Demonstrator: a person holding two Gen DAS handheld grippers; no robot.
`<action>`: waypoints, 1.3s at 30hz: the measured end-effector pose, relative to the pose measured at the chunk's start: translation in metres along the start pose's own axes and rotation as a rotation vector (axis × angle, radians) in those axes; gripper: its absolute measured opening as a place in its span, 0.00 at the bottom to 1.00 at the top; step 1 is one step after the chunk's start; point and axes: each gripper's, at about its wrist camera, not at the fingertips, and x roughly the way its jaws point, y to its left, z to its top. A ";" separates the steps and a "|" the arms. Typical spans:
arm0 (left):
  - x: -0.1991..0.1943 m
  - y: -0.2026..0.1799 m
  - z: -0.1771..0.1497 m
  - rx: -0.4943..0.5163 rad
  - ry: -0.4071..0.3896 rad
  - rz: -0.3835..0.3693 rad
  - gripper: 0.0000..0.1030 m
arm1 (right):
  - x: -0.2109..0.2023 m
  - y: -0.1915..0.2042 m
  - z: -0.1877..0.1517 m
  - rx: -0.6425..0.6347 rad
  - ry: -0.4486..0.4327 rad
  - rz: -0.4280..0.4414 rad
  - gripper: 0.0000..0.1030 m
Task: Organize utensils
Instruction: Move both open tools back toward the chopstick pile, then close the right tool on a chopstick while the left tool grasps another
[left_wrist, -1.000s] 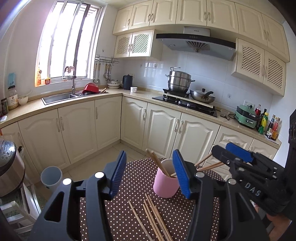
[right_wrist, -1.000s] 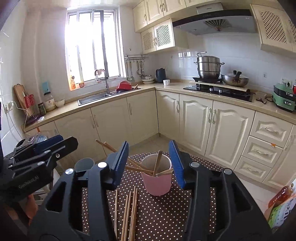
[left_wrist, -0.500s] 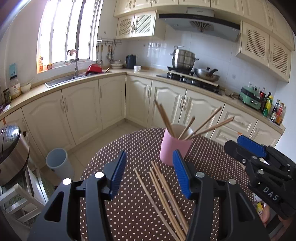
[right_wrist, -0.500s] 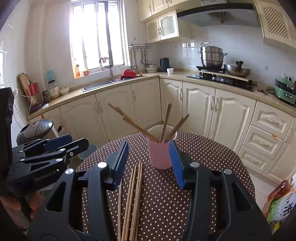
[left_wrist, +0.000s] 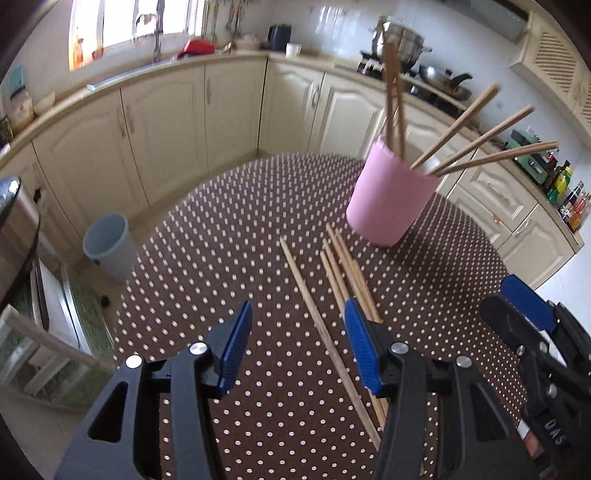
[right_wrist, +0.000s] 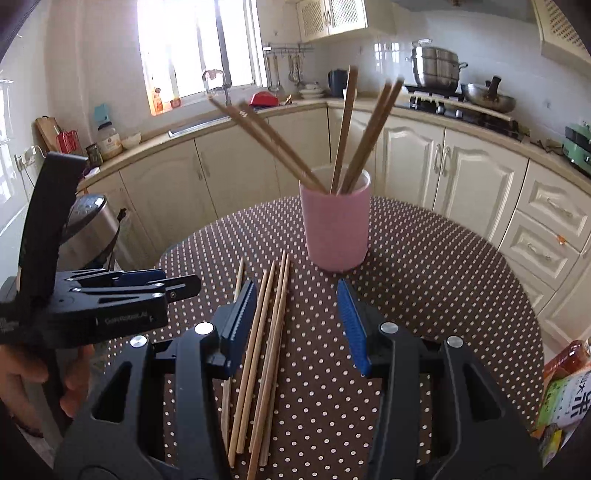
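The left gripper (left_wrist: 297, 352), black with blue ribbed pads, is hanging with its jaws about half apart and gripping nothing; one loose thin wooden chopstick (left_wrist: 325, 332) is lying on the cloth in the gap between them, and whether the pads are touching it I cannot tell. Just beyond its right-hand pad, the bundle of pale wooden chopsticks (left_wrist: 349, 273) is lying side by side on the round table with the brown white-dotted cloth (left_wrist: 221, 251).

The right gripper (right_wrist: 299, 321) is likewise standing half open and empty, with that same bundle (right_wrist: 271, 325) running under its left-hand pad and into the gap. A hand (right_wrist: 40, 376) is holding the other tool off to its left.

Farther ahead of both grippers, the pink cylindrical cup (right_wrist: 335, 218) is standing upright on the cloth, holding several chopsticks (right_wrist: 343, 129) that are fanning outward. Beyond the table, cream kitchen cabinets (right_wrist: 476, 177) are lining the wall.
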 end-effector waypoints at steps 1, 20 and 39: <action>0.008 0.001 0.001 -0.014 0.028 -0.001 0.50 | 0.004 -0.001 -0.002 0.003 0.012 0.003 0.44; 0.083 -0.011 0.020 0.009 0.166 0.038 0.28 | 0.097 -0.010 -0.010 0.061 0.280 0.137 0.34; 0.105 -0.016 0.026 0.065 0.169 -0.012 0.11 | 0.123 -0.009 -0.009 0.038 0.346 0.155 0.09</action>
